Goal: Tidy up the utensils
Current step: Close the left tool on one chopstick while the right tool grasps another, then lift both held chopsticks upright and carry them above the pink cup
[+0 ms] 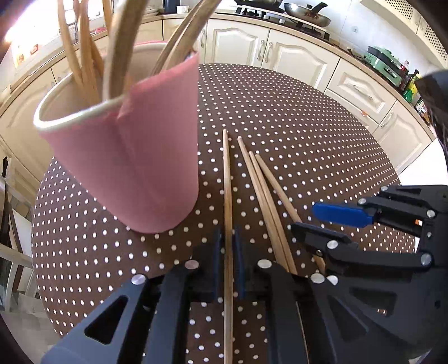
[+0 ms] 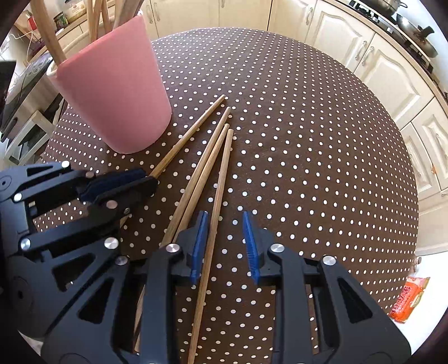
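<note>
Several wooden chopsticks lie on the brown polka-dot table (image 2: 308, 140). My left gripper (image 1: 228, 252) is shut on the leftmost chopstick (image 1: 227, 182), which still lies along the table; it also shows in the right wrist view (image 2: 193, 131), held by the left gripper (image 2: 140, 179). My right gripper (image 2: 225, 238) is open, its jaws on either side of the rightmost chopstick (image 2: 221, 179); it appears in the left wrist view (image 1: 316, 221) too. Two more chopsticks (image 2: 204, 165) lie between. A pink cup (image 1: 140, 145) holding wooden utensils (image 1: 84, 56) stands at the left (image 2: 112, 92).
Cream kitchen cabinets (image 1: 280, 53) ring the table. A stove with a pan (image 1: 305, 14) sits on the counter behind. An orange packet (image 2: 408, 299) lies on the floor at the right of the table.
</note>
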{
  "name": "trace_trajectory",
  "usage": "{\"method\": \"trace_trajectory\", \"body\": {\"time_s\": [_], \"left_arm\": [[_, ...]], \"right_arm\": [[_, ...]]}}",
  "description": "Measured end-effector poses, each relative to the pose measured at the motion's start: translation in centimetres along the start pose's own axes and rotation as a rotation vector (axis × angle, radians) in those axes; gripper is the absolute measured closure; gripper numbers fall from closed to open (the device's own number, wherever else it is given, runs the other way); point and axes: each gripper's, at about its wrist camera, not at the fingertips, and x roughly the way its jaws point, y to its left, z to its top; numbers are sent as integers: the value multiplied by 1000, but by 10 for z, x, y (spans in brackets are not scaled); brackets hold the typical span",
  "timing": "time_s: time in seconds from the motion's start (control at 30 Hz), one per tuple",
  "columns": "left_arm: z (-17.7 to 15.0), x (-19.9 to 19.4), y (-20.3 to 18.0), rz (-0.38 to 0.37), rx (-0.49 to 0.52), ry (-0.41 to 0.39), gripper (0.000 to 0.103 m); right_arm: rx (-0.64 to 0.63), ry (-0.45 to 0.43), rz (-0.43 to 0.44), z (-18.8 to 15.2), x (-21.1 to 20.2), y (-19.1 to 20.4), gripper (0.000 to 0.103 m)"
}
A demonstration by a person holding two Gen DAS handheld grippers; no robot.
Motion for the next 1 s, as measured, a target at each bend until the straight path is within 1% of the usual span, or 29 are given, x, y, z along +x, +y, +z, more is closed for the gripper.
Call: {"method": "trace_trajectory", "body": {"time_s": [0.07, 0.13, 0.27, 0.3, 0.33, 0.37, 0.43, 0.5, 0.57, 0.73, 0.93, 1.0], "left_arm": [[7, 3, -1, -3, 6, 5, 88], [14, 7, -1, -13, 7, 10, 82], [20, 13, -9, -2, 33, -10, 81], [21, 13, -15, 1, 35, -16, 84], [20, 14, -16, 21, 39, -24, 94], [19, 14, -15, 48, 40, -32, 97], [14, 12, -14, 28, 26, -42, 97], [10, 10, -14, 27, 30, -55, 97], [1, 5, -10, 12, 26, -67, 97], [-19, -22, -6, -40, 23, -151, 97], [-32, -64, -8, -103, 26, -285, 97], [-38, -81, -5, -144, 23, -332, 97]], "right_arm": [[-5, 11, 1, 5, 1, 1, 83], [-9, 17, 9, 8, 1, 1, 91], [-9, 12, 17, 11, 1, -3, 93], [-7, 9, 19, 9, 0, -5, 94], [-5, 4, 19, 9, 0, -5, 94], [-2, -2, 21, 6, -1, -6, 95], [11, -16, 33, 0, -3, -8, 96], [25, -32, 41, -11, -8, -14, 96], [46, -49, 67, -19, -12, -18, 97], [73, -114, 102, -34, -32, -26, 97], [109, -222, 155, -52, -73, -38, 97], [112, -251, 171, -57, -84, -43, 97]]}}
